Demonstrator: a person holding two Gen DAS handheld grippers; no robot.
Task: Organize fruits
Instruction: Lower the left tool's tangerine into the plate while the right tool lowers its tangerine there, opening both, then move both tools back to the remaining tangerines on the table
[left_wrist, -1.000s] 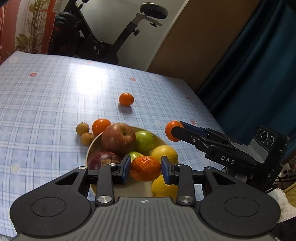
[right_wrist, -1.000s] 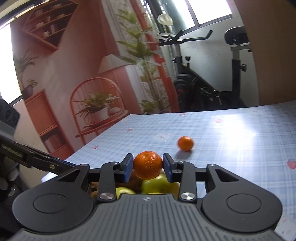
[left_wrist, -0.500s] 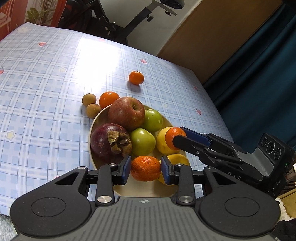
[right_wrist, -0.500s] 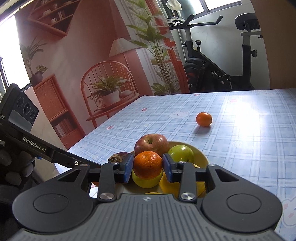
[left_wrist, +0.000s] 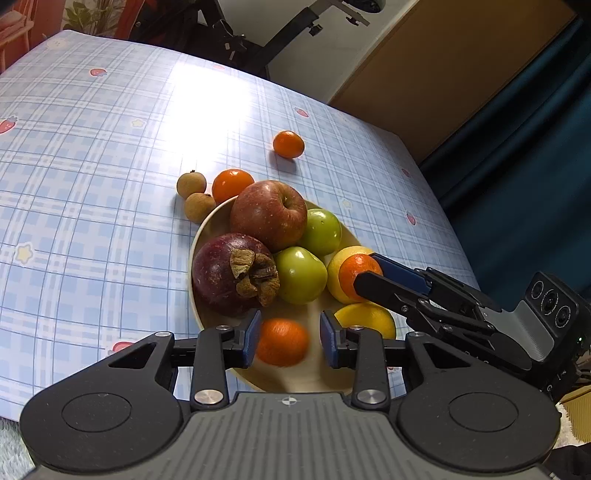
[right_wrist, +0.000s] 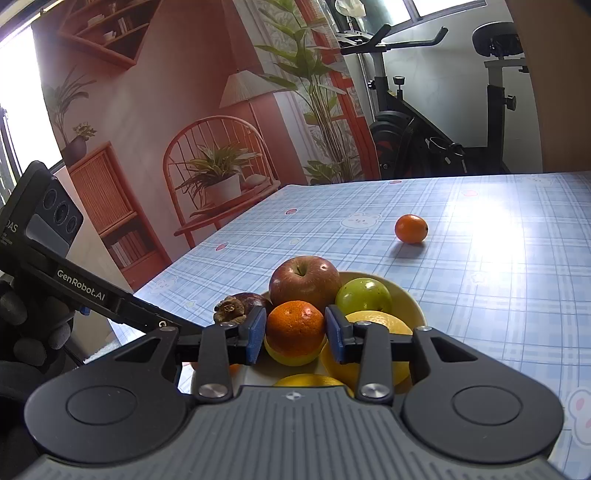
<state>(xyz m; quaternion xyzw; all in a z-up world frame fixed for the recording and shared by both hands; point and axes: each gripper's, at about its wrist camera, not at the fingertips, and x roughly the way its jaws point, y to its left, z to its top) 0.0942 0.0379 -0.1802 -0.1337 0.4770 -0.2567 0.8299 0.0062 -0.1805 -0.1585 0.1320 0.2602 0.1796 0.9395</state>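
Note:
A cream bowl (left_wrist: 207, 229) holds a red apple (left_wrist: 269, 214), a mangosteen (left_wrist: 229, 275), two green fruits (left_wrist: 301, 275) and lemons (left_wrist: 365, 319). My left gripper (left_wrist: 289, 339) is open over the bowl's near side; a mandarin (left_wrist: 282, 341) lies blurred between its parted pads, free of them. My right gripper (right_wrist: 295, 334) is shut on another mandarin (right_wrist: 295, 326), held just above a lemon (right_wrist: 373, 321) in the bowl (right_wrist: 410, 299); the right gripper also shows in the left wrist view (left_wrist: 373, 275).
On the blue checked tablecloth (left_wrist: 92, 147), a lone mandarin (left_wrist: 289, 144) lies beyond the bowl; it also shows in the right wrist view (right_wrist: 410, 229). Another mandarin (left_wrist: 232, 184) and two brown longans (left_wrist: 191, 184) sit against the bowl's far left rim. An exercise bike (right_wrist: 424, 122) stands behind the table.
My left gripper lowered toward the bowl and opened, letting go of its mandarin. My right gripper came down over the bowl, still shut on its mandarin.

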